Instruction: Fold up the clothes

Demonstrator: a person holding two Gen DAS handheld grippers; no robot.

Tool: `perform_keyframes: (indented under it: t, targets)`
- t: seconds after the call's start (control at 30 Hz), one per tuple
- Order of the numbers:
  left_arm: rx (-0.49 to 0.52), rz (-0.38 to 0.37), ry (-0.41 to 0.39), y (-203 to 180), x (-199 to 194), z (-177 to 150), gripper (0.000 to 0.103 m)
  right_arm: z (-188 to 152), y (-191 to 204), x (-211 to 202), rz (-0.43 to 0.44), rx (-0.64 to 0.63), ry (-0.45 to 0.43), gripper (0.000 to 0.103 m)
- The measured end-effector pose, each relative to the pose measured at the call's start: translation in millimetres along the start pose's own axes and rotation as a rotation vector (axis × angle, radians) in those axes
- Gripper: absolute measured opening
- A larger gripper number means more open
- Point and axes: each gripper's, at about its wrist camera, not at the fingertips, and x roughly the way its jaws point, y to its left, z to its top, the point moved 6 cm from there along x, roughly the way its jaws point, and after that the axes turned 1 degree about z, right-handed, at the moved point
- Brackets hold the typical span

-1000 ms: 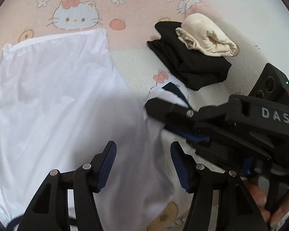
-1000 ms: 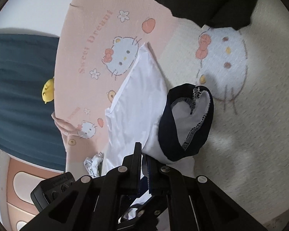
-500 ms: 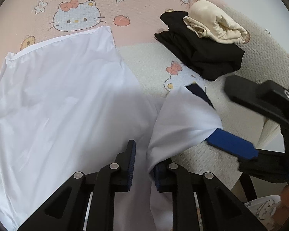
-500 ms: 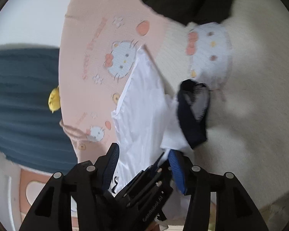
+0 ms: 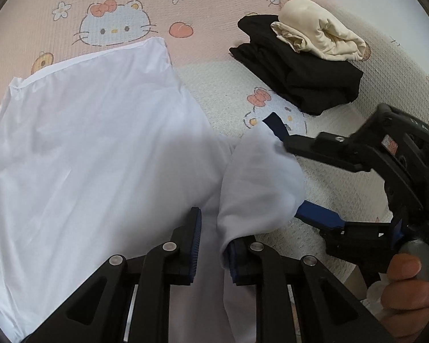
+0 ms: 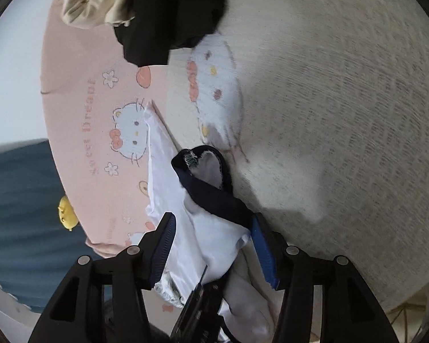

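- A pink cartoon-cat blanket (image 5: 214, 5) covers the bed.
- Left gripper (image 5: 211, 245) is pinched narrow on the white shirt (image 5: 85, 148) at its shoulder.
- Right gripper (image 6: 214, 245), jaws just opened, loosely straddles the sleeve (image 6: 211, 197).
- The shirt lies flat; thin, limp and slippery, it is best taken at hems.

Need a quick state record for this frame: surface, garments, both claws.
surface: pink and cream cartoon-cat sheet
garment in work: white shirt, body spread flat
sleeve: raised off the sheet, ends in a navy cuff
left claw: has just closed, pinching shirt cloth near the sleeve's base
right claw: has just opened; jaws wide, sleeve loose between them
pile: folded black garment with cream garment on top, beyond the sleeve
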Motion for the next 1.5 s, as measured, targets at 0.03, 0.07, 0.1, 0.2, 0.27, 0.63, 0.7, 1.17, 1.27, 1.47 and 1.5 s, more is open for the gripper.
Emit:
perform_keyframes:
  t: [0.03,0.07,0.1,0.2,0.27,0.63,0.7,1.17,1.27,1.47,1.5]
  targets:
    - [0.0,-0.002,-0.002,0.1,0.1,0.0,0.015,-1.0,2.5,1.5,-0.017,-0.018,0.0,0.054]
    - [-0.001,-0.003,-0.004,0.1,0.1,0.0,0.015,-1.7,3.9,2.5,-0.025,-0.026,0.001,0.054]
    - [-0.002,-0.005,-0.005,0.2,0.2,0.0,0.015,-1.7,4.7,4.0,-0.026,-0.028,0.001,0.054]
    - [-0.003,-0.01,-0.011,0.4,0.3,0.1,0.014,0.4,5.4,9.0,-0.013,-0.021,-0.007,0.054]
    - [-0.006,-0.012,-0.015,0.9,0.0,0.0,0.015,1.9,8.2,11.5,-0.019,-0.028,-0.012,0.053]
    - [-0.009,0.0,0.021,-2.1,-17.0,6.7,0.016,2.3,47.4,12.9,-0.031,-0.226,-0.072,0.018]
    - [0.006,0.026,0.013,-1.0,-21.8,7.1,0.016,1.5,60.4,12.3,0.017,-0.253,-0.074,0.018]
    - [-0.107,0.012,0.046,38.1,-21.4,14.7,0.016,-39.8,105.4,52.6,0.036,-0.454,0.086,0.019]
    - [-0.07,0.03,0.028,39.1,-24.4,20.1,0.016,-33.1,102.8,38.5,0.056,-0.435,0.046,0.021]
    - [0.011,0.03,0.007,29.7,-25.7,32.5,0.016,3.5,69.0,10.8,0.012,-0.272,-0.063,0.035]
    - [0.019,0.025,0.015,28.6,-23.4,33.7,0.016,8.9,60.9,9.7,-0.006,-0.24,-0.07,0.035]
